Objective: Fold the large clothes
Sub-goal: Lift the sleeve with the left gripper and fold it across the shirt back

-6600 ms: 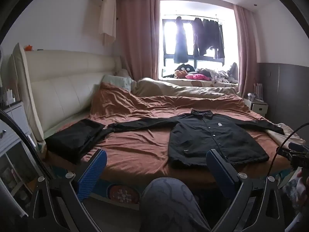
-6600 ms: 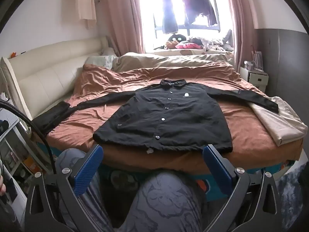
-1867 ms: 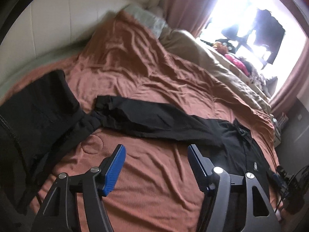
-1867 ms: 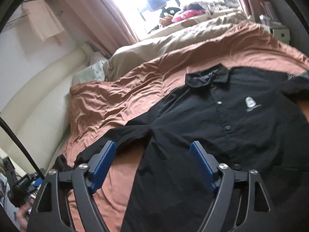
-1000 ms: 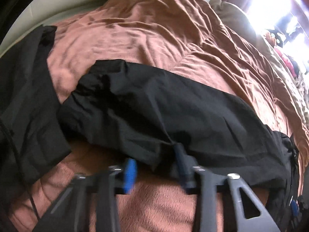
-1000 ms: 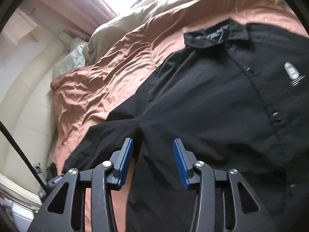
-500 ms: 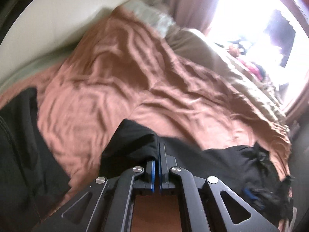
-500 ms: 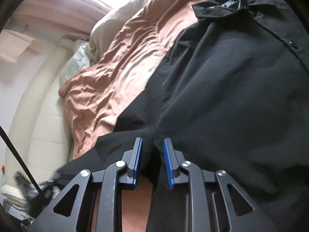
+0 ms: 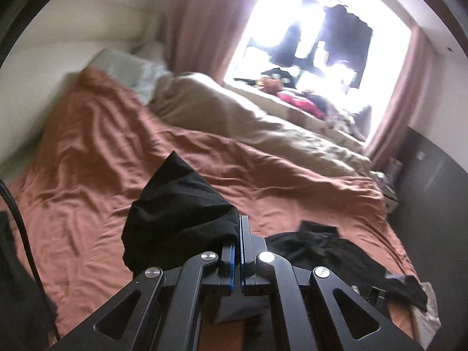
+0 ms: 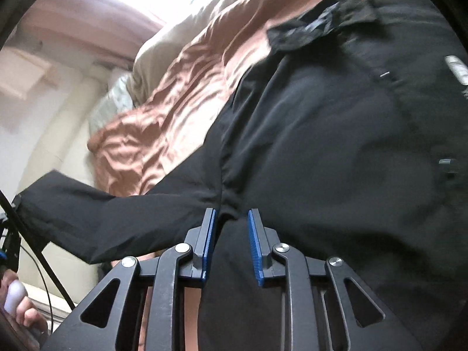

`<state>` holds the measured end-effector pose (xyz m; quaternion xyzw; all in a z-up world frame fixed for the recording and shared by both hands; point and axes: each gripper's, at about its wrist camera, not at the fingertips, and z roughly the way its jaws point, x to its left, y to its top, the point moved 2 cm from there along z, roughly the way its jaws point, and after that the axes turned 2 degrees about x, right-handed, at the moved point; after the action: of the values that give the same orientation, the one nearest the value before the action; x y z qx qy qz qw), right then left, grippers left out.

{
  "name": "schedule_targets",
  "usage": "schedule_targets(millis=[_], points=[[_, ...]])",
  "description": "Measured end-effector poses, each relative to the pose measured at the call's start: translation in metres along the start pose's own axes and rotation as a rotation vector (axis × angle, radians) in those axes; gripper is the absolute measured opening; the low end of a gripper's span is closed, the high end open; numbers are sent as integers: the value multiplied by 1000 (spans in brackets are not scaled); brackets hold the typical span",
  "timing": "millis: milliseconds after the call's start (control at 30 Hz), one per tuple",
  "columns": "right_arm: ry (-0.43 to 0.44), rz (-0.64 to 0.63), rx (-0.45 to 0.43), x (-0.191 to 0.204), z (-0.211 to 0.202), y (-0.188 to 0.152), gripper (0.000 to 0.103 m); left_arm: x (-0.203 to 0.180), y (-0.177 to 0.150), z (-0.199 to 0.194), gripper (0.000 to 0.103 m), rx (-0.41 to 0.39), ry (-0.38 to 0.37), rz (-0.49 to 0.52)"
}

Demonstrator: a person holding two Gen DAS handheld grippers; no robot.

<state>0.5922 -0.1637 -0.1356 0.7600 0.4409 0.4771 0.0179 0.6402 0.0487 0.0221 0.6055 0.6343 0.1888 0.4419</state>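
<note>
A black button-up shirt (image 10: 336, 152) lies front-up on the brown bedspread (image 9: 96, 158). My left gripper (image 9: 237, 234) is shut on the shirt's left sleeve (image 9: 178, 213) and holds its end lifted above the bed. The collar and far sleeve (image 9: 336, 248) lie lower right in the left wrist view. My right gripper (image 10: 231, 219) sits at the armpit where the sleeve (image 10: 96, 219) meets the body. Its jaws stand a narrow gap apart with a fold of black cloth between them, not pressed tight.
A beige duvet (image 9: 234, 117) and pillows (image 9: 125, 67) lie at the far side of the bed. A cream headboard (image 10: 44, 146) stands left. A bright window (image 9: 316, 46) with hanging clothes is behind. A dark garment (image 9: 17, 278) lies at the bed's near left.
My left gripper has lifted the pinched sleeve higher and swung it toward the shirt. My right gripper has stayed at the armpit, its jaws slightly wider apart than half a second ago.
</note>
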Motion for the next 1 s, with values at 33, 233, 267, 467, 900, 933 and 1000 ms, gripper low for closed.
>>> schedule_targets(millis=[33, 233, 267, 467, 900, 933, 1000], points=[[-5, 10, -20, -3, -14, 1, 20, -15, 3, 1, 1, 2, -16, 21], [79, 40, -118, -18, -77, -9, 76, -89, 9, 10, 1, 17, -101, 117], [72, 43, -128, -23, -85, -14, 77, -99, 10, 11, 1, 19, -115, 126], [-58, 132, -197, -70, -125, -32, 77, -171, -3, 32, 1, 57, -232, 208], [-51, 341, -244, -115, -136, -27, 77, -261, -68, 105, 75, 337, -370, 342], [-51, 353, -248, -118, -137, -26, 77, -259, -75, 109, 86, 354, -380, 340], [-54, 370, -257, -120, -137, -25, 77, -254, -84, 112, 87, 366, -383, 343]])
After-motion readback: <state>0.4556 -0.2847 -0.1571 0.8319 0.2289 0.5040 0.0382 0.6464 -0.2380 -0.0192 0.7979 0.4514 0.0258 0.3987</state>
